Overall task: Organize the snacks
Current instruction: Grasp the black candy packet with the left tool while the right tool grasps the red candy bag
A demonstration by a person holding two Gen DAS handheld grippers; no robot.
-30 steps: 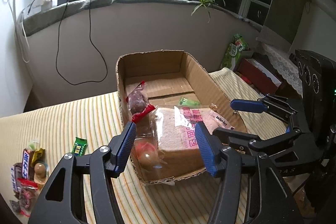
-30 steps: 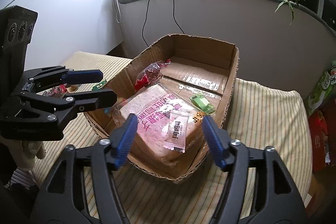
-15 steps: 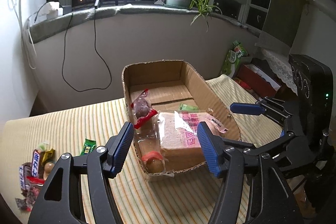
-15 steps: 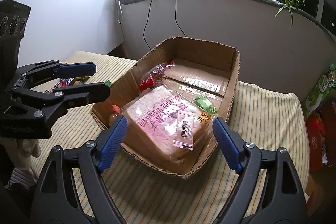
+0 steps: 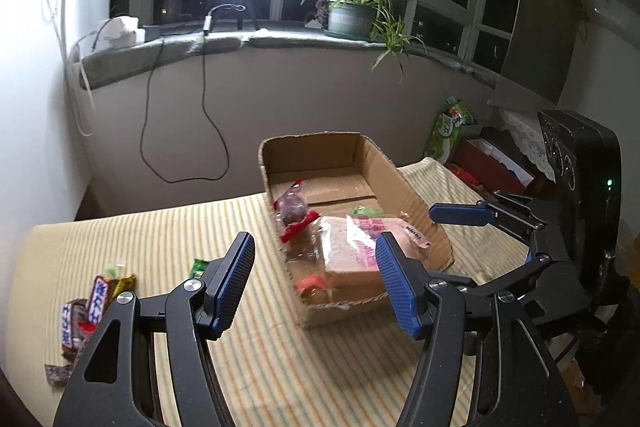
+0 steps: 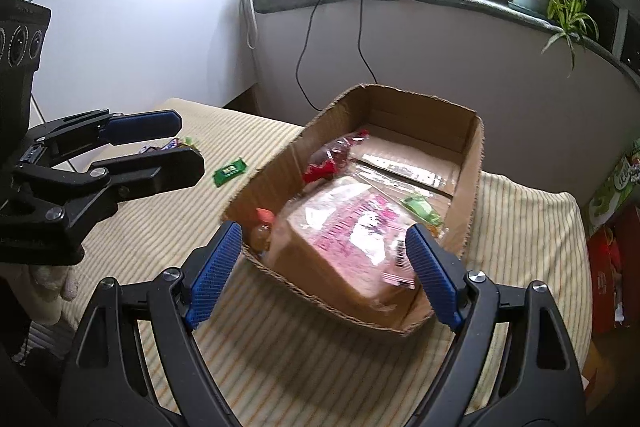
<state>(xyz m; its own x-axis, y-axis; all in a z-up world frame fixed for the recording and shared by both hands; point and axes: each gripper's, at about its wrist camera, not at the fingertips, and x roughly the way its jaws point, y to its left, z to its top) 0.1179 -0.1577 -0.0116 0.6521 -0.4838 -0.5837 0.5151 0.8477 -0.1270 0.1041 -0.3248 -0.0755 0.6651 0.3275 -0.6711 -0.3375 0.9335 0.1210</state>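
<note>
Hovering above the striped cloth [image 5: 168, 235], the left gripper [image 5: 316, 279] tilts downward with its jaws apart and nothing between them; in its own view the blue pads frame the near end of the box [image 5: 400, 179] without touching it. At far left on the cloth lies a heap of candy bars [image 5: 92, 307], and a small green packet [image 6: 229, 171] rests alone between that heap and the box. In the right wrist view a pale gloved hand [image 6: 52, 283] shows under the left gripper's black body.

The open cardboard box sits in the middle of the cloth. Inside it, a wrapped loaf [image 6: 344, 239] with pink print fills the near half; a red-trimmed bag [image 5: 294, 213] holding something dark leans against the left wall, a small orange-capped item [image 6: 262, 227] sits in the near left corner, and a green packet [image 6: 420, 209] lies by the right wall beyond the loaf.

The right gripper [image 6: 324, 275] also points down at the box's near edge, jaws wide and empty, clear of the cardboard. Behind, a cable [image 5: 204, 107] hangs from the sill, where a potted plant [image 5: 356, 15] stands to the right.
</note>
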